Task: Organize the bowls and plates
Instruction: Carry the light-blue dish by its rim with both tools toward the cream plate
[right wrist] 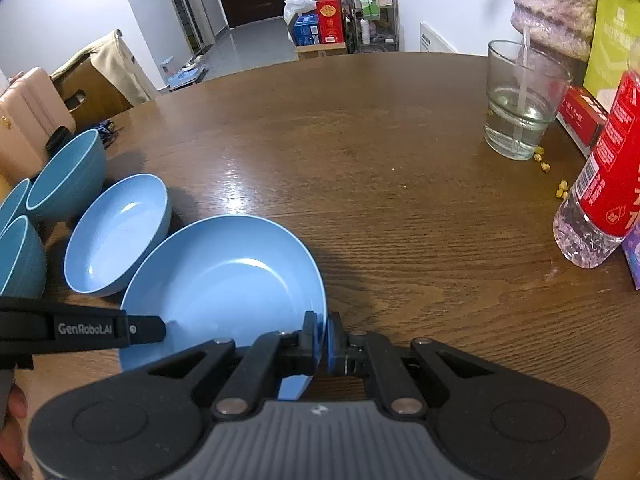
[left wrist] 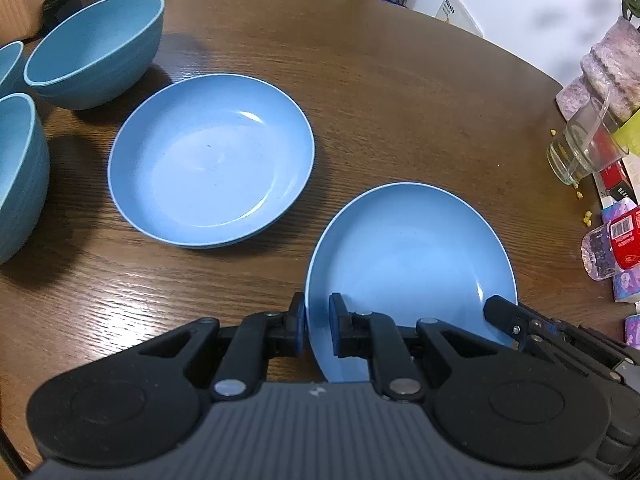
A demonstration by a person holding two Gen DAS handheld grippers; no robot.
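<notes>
Desk (left wrist: 400, 92) of dark wood carries 3 bowls at 9 o'clock. Both tools angle downward: left tool (left wrist: 318, 326) and right tool (right wrist: 323, 340) each clamp the near plate (left wrist: 412, 264) rim.

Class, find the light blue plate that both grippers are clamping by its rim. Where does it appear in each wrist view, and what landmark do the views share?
Left wrist view: the held plate sits lower right of centre, its left rim pinched by the left gripper.
Right wrist view: the held plate sits lower left, its right rim pinched by the right gripper.
Shared landmark: the drinking glass.
</notes>
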